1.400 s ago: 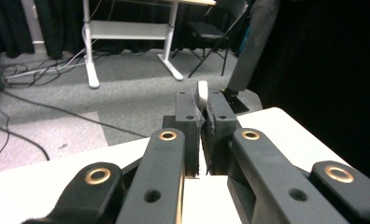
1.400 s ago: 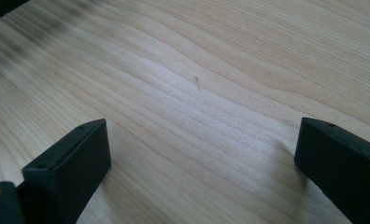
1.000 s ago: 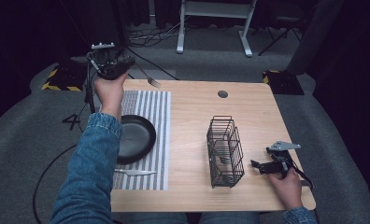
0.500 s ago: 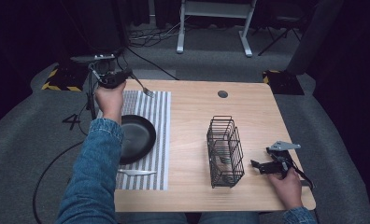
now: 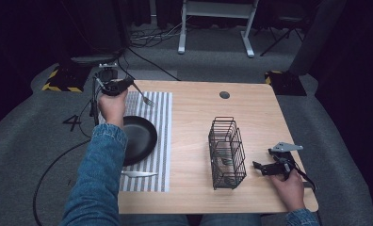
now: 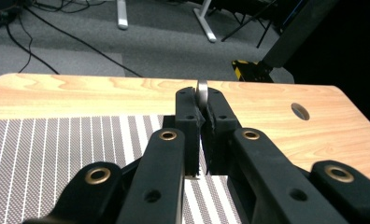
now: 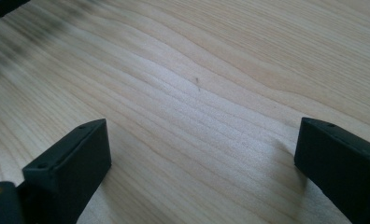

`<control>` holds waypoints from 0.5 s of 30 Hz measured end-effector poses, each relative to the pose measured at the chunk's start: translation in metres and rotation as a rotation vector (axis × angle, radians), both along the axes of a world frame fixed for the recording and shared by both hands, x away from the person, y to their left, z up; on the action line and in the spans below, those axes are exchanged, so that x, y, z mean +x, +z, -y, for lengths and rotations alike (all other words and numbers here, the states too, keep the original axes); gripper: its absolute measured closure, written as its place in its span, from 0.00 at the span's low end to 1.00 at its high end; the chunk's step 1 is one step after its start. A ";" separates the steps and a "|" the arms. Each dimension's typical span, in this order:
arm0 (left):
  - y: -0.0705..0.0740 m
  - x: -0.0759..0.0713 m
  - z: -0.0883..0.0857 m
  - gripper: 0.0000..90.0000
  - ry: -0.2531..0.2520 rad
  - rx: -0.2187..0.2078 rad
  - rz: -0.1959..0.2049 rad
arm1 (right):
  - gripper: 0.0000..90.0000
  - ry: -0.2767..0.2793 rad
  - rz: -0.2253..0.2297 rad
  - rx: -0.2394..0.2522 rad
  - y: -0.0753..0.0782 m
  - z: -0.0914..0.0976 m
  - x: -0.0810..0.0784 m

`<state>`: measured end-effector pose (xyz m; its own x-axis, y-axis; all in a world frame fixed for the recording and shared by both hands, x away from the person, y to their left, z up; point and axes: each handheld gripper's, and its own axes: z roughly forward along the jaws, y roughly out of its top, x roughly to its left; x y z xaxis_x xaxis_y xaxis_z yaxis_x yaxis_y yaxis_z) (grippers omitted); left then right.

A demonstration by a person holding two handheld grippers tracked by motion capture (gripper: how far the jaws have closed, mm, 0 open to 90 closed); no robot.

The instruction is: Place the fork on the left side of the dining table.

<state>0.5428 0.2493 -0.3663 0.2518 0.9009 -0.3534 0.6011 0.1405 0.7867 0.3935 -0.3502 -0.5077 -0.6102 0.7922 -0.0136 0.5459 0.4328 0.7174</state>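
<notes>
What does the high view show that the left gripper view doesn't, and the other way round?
High view alone: the black round pan, the black wire basket, a silver knife on the mat's near end, the right claw low over the wood, and the silver fork's tines jutting from the left claw. Left gripper view alone: the left claw's pads pressed shut on the fork's thin handle end, seen close up. Both share the striped grey mat, the light wooden table and its round cable hole.

Pan (image 5: 138, 139) on mat (image 5: 161, 141), left of basket (image 5: 227, 151)
</notes>
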 end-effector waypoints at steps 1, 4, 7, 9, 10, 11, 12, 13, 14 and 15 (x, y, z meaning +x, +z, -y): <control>-0.001 0.000 0.001 0.96 -0.002 0.005 -0.004 | 0.04 0.000 0.000 0.000 0.000 0.000 0.000; -0.005 0.000 0.002 0.96 -0.005 0.010 -0.012 | 0.04 -0.001 0.000 0.000 0.000 0.000 0.000; -0.009 0.001 0.002 0.96 -0.003 0.008 -0.023 | 0.04 0.000 0.000 0.000 0.000 0.000 0.000; -0.011 0.001 0.002 0.96 -0.001 0.007 -0.029 | 0.04 0.000 0.000 0.001 0.000 0.000 0.000; -0.012 0.001 0.002 0.96 -0.001 0.006 -0.032 | 0.04 0.000 0.000 0.000 0.000 0.000 0.000; -0.013 0.001 0.002 0.96 0.000 0.006 -0.034 | 0.04 0.000 0.000 0.000 0.000 0.000 0.000; -0.014 0.001 0.002 0.96 0.000 0.006 -0.036 | 0.04 0.000 0.000 0.000 0.000 0.000 0.000; -0.015 0.002 0.002 0.96 0.000 0.006 -0.038 | 0.04 0.000 0.000 0.000 0.000 0.000 0.000; -0.016 0.002 0.002 0.96 0.001 0.007 -0.041 | 0.04 -0.001 0.000 0.000 0.000 0.000 0.000; -0.017 0.002 0.002 0.96 0.001 0.007 -0.043 | 0.04 0.000 0.000 0.000 0.000 0.000 0.000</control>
<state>0.5445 0.2468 -0.3833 0.2355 0.9038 -0.3572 0.6343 0.1355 0.7611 0.3935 -0.3502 -0.5078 -0.6101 0.7922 -0.0137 0.5458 0.4327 0.7176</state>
